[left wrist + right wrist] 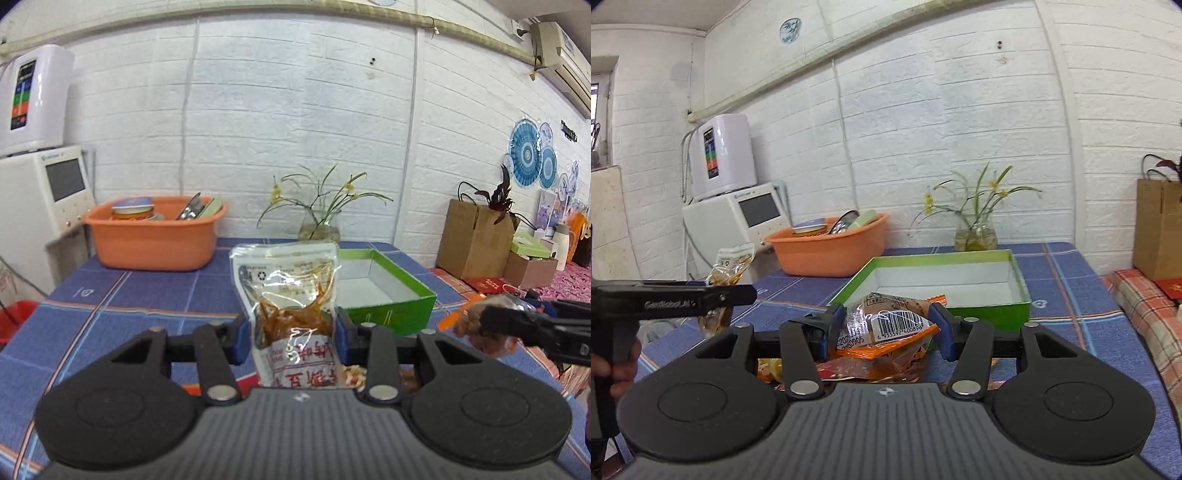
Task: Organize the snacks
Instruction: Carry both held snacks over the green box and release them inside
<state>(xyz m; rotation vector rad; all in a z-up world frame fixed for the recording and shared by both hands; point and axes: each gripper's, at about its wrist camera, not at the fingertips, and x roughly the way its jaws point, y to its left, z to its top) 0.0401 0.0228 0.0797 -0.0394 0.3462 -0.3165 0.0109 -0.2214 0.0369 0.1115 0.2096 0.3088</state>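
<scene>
Worktop: blue checked cloth
Orange basin: far left, holding jars and utensils
Green box: open, white inside, mid-worktop
Left tongs: pinching clear pouch of brown snack, held upright above worktop, near box
Right tongs: pinching barcoded orange-edged packet, just before box

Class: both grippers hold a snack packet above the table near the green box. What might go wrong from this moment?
1. The left gripper pinches its clear pouch low, so the top may flop or slip.
2. The right gripper holds a crumpled orange packet; it could slide out.
3. Both head for the green box and might collide.
</scene>
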